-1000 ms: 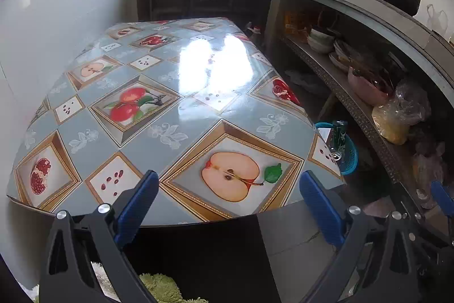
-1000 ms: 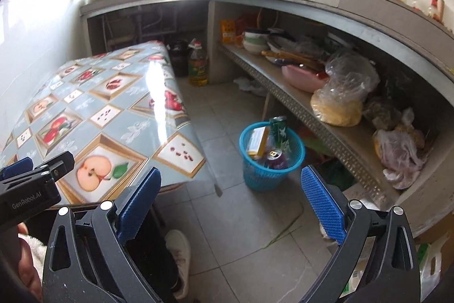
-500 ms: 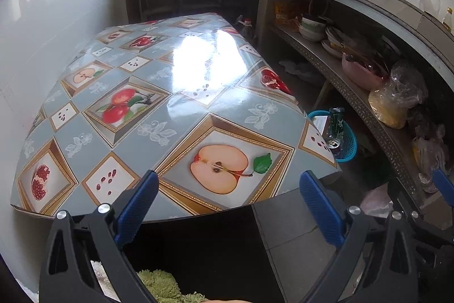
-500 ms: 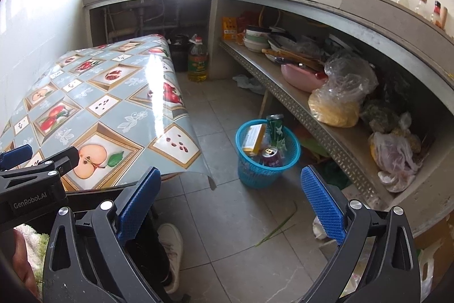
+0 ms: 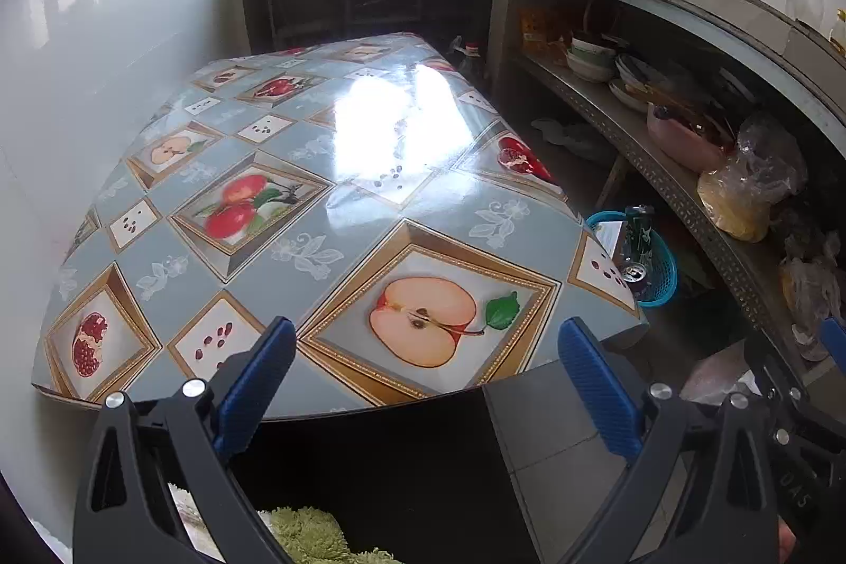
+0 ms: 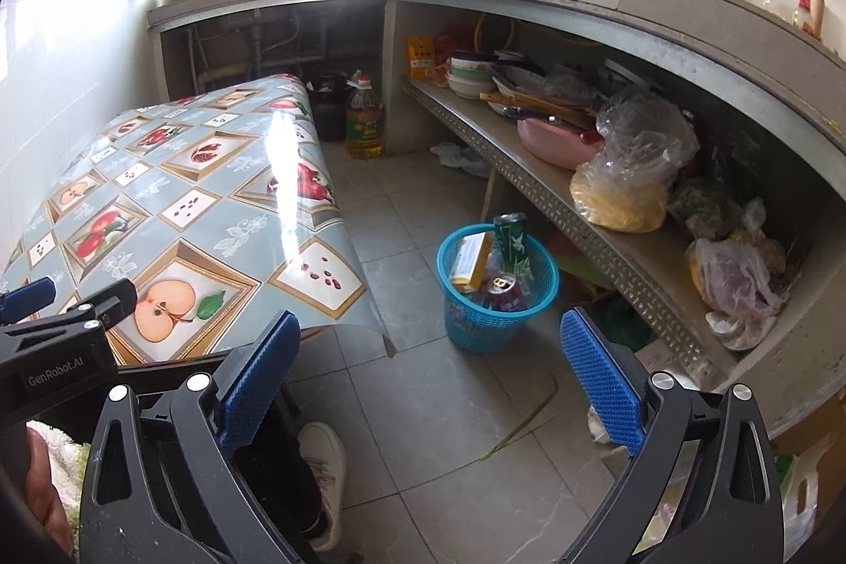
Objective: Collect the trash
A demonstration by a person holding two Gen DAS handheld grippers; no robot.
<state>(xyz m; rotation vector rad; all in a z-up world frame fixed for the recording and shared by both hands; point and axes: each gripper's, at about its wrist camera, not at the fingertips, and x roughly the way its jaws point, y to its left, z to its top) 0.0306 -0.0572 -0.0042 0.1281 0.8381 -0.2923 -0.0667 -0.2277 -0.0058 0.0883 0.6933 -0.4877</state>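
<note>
A blue plastic basket [image 6: 497, 299] stands on the tiled floor beside the table, holding a green can [image 6: 512, 241], a purple can [image 6: 502, 289] and a yellow box [image 6: 470, 257]. The same basket [image 5: 653, 262] shows past the table's right corner in the left wrist view. My left gripper [image 5: 428, 373] is open and empty above the table's near edge. My right gripper [image 6: 431, 363] is open and empty over the floor, short of the basket. The table with the fruit-print cloth [image 5: 296, 204] carries nothing.
A long shelf [image 6: 555, 215] under the counter holds bowls, a pink basin and plastic bags. An oil bottle [image 6: 364, 125] stands on the floor at the back. A person's shoe [image 6: 328, 463] is on the tiles near my right gripper. Bare floor lies in front of the basket.
Both views have shifted slightly: the table sits a little lower and closer in the left wrist view, and the basket has drifted up in the right wrist view. Both grippers stay open.
</note>
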